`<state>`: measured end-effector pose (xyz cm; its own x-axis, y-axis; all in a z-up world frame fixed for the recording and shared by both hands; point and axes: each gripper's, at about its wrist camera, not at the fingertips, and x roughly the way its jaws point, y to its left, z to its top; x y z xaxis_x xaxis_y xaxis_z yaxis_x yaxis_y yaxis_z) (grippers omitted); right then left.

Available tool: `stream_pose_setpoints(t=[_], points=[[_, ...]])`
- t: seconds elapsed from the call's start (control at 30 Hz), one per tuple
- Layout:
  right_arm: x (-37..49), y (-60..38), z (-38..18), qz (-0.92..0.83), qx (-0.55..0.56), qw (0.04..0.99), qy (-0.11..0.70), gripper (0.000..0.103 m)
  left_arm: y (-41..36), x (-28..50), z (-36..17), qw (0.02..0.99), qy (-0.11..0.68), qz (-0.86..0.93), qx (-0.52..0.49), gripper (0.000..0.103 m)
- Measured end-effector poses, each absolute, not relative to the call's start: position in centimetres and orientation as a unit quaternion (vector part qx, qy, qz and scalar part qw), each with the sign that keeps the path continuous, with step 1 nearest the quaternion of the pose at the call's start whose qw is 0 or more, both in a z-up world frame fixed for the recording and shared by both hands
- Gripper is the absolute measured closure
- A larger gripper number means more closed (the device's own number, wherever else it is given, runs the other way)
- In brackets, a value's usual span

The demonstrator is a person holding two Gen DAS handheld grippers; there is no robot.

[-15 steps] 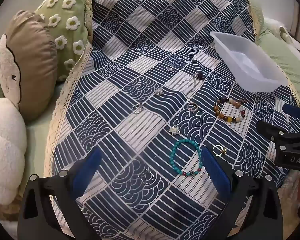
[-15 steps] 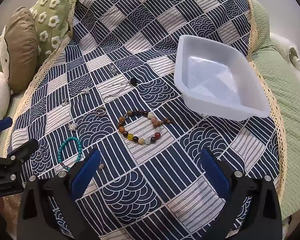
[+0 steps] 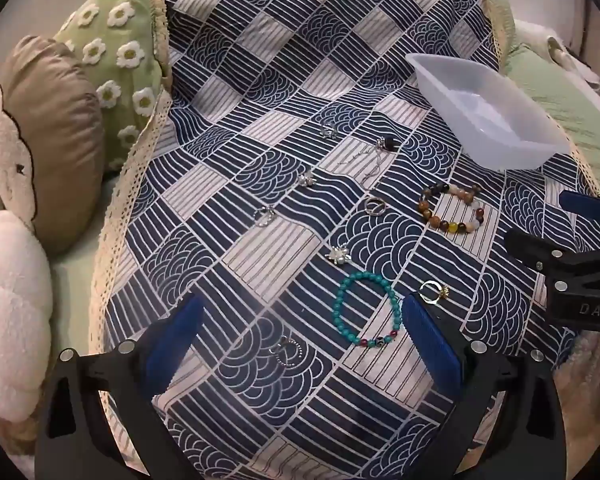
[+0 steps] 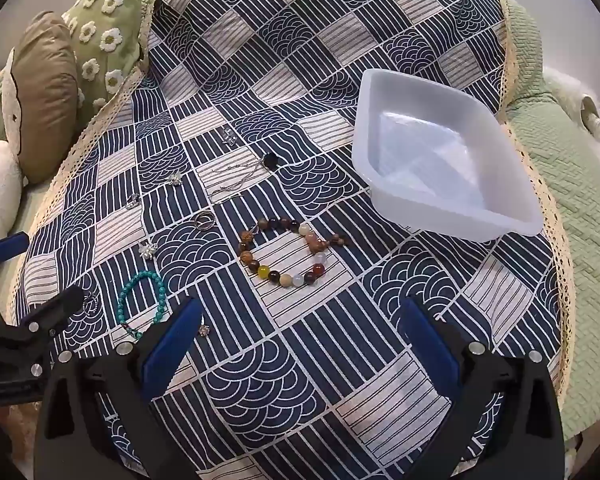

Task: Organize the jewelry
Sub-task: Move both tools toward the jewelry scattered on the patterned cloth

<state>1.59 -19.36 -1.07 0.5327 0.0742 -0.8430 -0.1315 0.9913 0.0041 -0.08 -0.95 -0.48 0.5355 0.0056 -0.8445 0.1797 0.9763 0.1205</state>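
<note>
- Gold ring (image 3: 433, 292): in the left wrist view, its near edge is covered by the left gripper's right finger (image 3: 430, 344); in the right wrist view only its setting shows beside the right gripper's left finger (image 4: 168, 344).
- Right gripper (image 3: 572, 248): cut off by the right edge of the left wrist view; jaw gap only partly seen.
- Left gripper (image 4: 24, 280): cut off by the left edge of the right wrist view.
- Small silver pieces (image 3: 329, 131) at the far side of the patterned cloth (image 3: 260, 80): too small to tell their kind.
- Thin chain (image 4: 236, 180): faint against the stripes; its course is unclear.
- White item (image 3: 568, 56), far right: cut off, unidentifiable.
</note>
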Motion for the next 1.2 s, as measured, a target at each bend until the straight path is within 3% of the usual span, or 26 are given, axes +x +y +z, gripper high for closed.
stream_pose_setpoints(t=[0.2, 0.53, 0.8, 0.97, 1.13, 1.2], points=[[1.7, -19.3, -1.2, 0.058, -0.028, 0.875, 0.479, 0.005, -0.1, 0.1, 0.4, 0.871, 0.478, -0.109, 0.022, 0.008], [1.7, -19.2, -1.3, 0.057, -0.028, 0.875, 0.480, 0.005, 1.7, 1.1, -0.4, 0.871, 0.490, -0.010, 0.036, 0.008], [1.6, -19.2, -1.5, 0.058, -0.029, 0.874, 0.481, 0.005, 7.0, 0.4, 0.2, 0.837, 0.441, -0.192, -0.260, 0.008], [1.6, -19.2, -1.5, 0.058, -0.029, 0.874, 0.481, 0.005, 5.9, 0.8, -0.1, 0.848, 0.481, -0.138, -0.176, 0.008], [1.7, -19.1, -1.7, 0.059, -0.033, 0.872, 0.485, 0.005, 3.5, 1.4, -1.4, 0.848, 0.528, 0.028, 0.035, 0.008], [1.7, -19.1, -1.6, 0.060, -0.034, 0.873, 0.483, 0.005, 3.6, 1.2, -1.7, 0.848, 0.529, 0.005, 0.032, 0.008]])
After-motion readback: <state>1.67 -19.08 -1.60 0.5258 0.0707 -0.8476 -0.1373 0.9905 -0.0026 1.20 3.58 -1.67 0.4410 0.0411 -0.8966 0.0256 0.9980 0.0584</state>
